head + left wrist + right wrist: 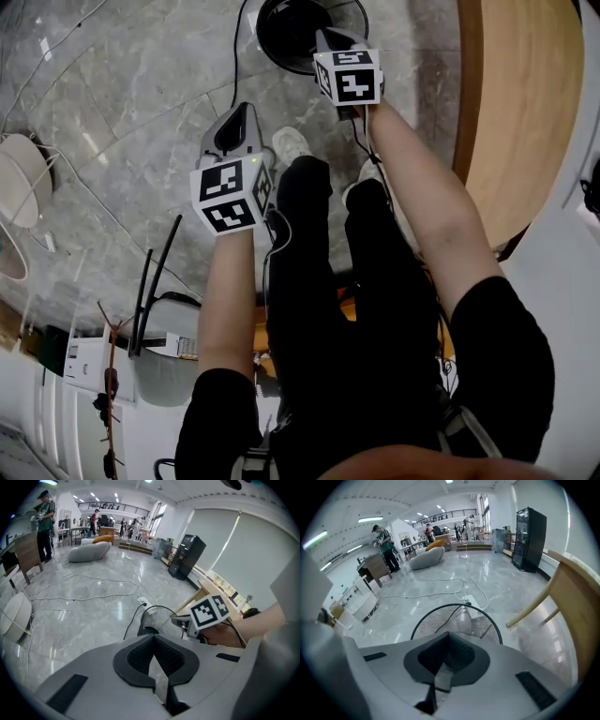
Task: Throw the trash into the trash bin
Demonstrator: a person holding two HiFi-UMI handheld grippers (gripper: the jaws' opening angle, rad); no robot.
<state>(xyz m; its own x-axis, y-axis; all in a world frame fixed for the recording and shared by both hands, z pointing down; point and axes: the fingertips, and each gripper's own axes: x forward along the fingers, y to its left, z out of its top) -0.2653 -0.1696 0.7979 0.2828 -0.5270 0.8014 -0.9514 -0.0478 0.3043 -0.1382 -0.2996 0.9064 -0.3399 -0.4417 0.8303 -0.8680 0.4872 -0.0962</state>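
Round trash bin (440,616): black wire mesh, see-thru, standing on the glossy grey marble floor (122,103) by the person's feet. Inside, thru the mesh, a pale crumpled lump (465,618), translucent, prob. the trash; too blurred to tell the material.

The right gripper (328,39) hangs directly over the bin's mouth. Its fingers are drawn nearly together, w/ only a thin pale sliver between the dark ribbed pads (417,663); nothing clearly gripped.

The left gripper (239,120) is beside it, nearer the person, over bare floor and apart from the bin. Fingers likewise narrow, a slim wedge of floor showing thru, holding nothing.

Both bodies are smooth grey plastic, each w/ a cube of black-and-white square markers.

In the head view the bin's far rim is cut off at the top edge. At right, a curved wooden table (525,122), only partly in frame. A white rounded chair (19,183) is cut off at left. Thin cables (94,197) lie across the marble. Black trousers (328,309) hide the floor beneath.
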